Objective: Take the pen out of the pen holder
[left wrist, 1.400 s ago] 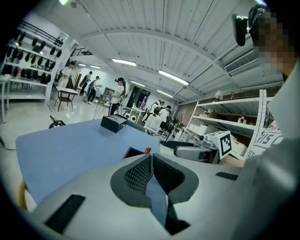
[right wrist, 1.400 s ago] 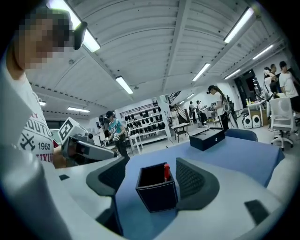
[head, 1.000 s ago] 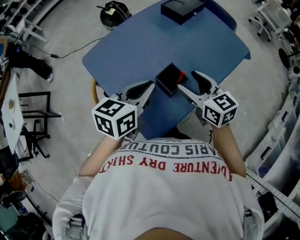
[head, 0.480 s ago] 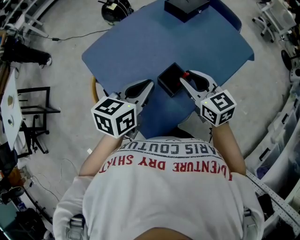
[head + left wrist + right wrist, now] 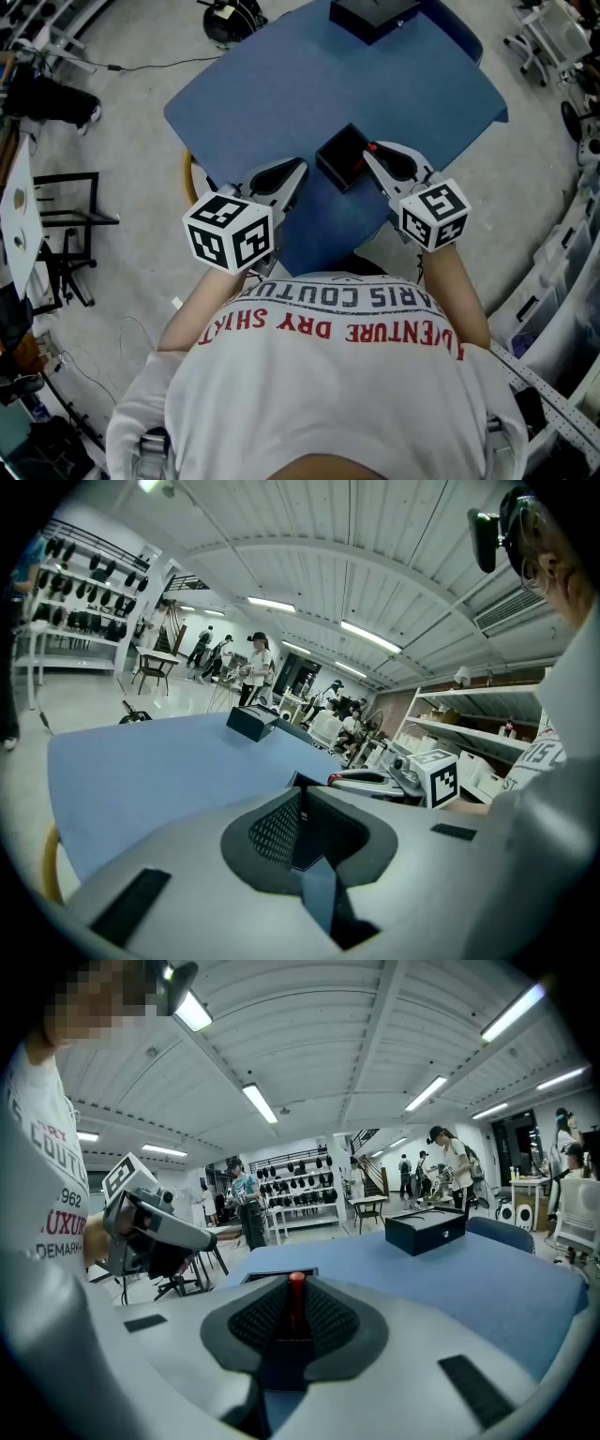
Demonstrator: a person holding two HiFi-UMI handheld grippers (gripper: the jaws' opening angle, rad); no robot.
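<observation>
A black pen holder (image 5: 339,156) stands on the blue table (image 5: 272,94) just ahead of both grippers. A red pen (image 5: 372,147) sticks up at its right edge. My right gripper (image 5: 367,151) reaches it from the right. In the right gripper view its jaws are closing, and the pads meet the red pen (image 5: 295,1290) upright between them, with the holder's rim (image 5: 267,1276) just behind. My left gripper (image 5: 300,170) rests by the holder's left corner with its tips together and nothing between them. The holder's corner (image 5: 305,780) shows past those tips.
A black box (image 5: 370,14) lies at the table's far edge. A round black object (image 5: 225,13) and cables lie on the floor beyond the table. Racks stand at the left and chairs at the right. People stand far off in both gripper views.
The right gripper's jaws have come together from wide open onto the red pen. The left gripper has stayed beside the holder.
</observation>
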